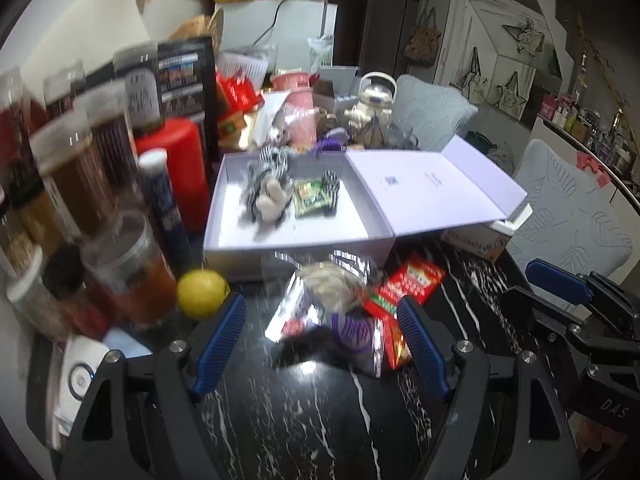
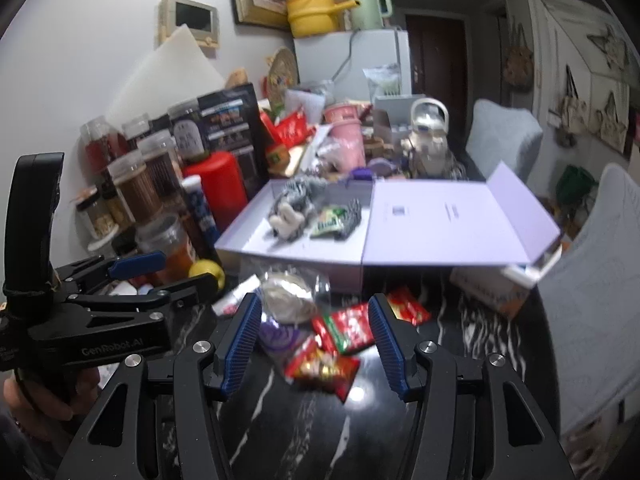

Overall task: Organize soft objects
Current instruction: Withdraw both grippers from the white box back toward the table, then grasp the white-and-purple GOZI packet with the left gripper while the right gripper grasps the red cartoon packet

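Both tongs open, nothing gripped. Left tongs (image 1: 322,344) hover over the black marbled bench (image 1: 288,420), pile of soft packets just ahead: clear bag with a pale bundle (image 1: 334,286), red snack packets (image 1: 412,284), purple item (image 1: 352,330), blurred, maybe a pouch. Right tongs (image 2: 314,344) frame the same pile. Beyond, open white box (image 1: 280,240) holds striped plush (image 1: 266,184) and green packet (image 1: 310,198). Lemon (image 1: 202,292) left of left tongs.

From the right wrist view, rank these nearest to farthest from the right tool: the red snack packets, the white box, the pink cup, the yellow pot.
1. Red snack packets: on the dark table between the right tool's fingers.
2. White box: open, just beyond the packets.
3. Pink cup: in the clutter behind the box.
4. Yellow pot: on the fridge at the back.
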